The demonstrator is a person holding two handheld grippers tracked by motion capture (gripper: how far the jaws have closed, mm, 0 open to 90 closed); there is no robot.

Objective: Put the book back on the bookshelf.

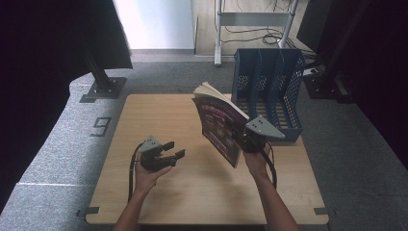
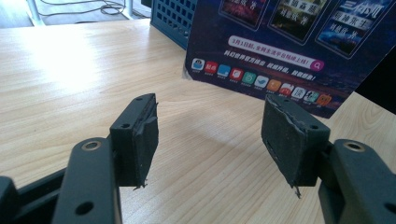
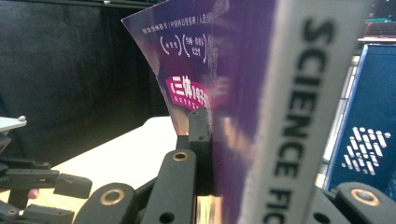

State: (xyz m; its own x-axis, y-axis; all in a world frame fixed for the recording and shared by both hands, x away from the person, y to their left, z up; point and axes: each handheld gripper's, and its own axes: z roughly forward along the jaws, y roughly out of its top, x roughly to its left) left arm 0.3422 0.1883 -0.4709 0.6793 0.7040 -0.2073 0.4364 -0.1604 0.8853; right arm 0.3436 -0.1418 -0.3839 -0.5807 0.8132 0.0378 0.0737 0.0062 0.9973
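Between the jaws of the right claw [image 1: 246,140] sits a purple magazine [image 1: 219,127], clamped near its spine and lifted clear of the surface [image 1: 159,202]. The right gripper view looks straight along that grip: one black jaw presses flat against the cover, and the white spine with its dark lettering rises just beside it. From the high view the magazine stands nearly upright, tilted a little, its pages fanning at the top edge above the claw.

Just beyond the right claw, at the far right part of the surface, stands a blue mesh file rack [image 1: 269,91] with several upright slots, all of which look empty as far as the high view lets me see. The magazine's upper edge is near the rack's front but not inside any slot.

Left of the magazine, the left claw [image 1: 171,150] hangs low over the surface with its jaws spread apart and nothing between them; in its own view the pads [image 2: 142,140] frame bare wood, with the magazine's back cover ahead of them.

As I judge it, picking up is done and the carry is partway along. What is left: bringing the magazine over a slot, lowering it in spine-down or edge-down, then letting go.
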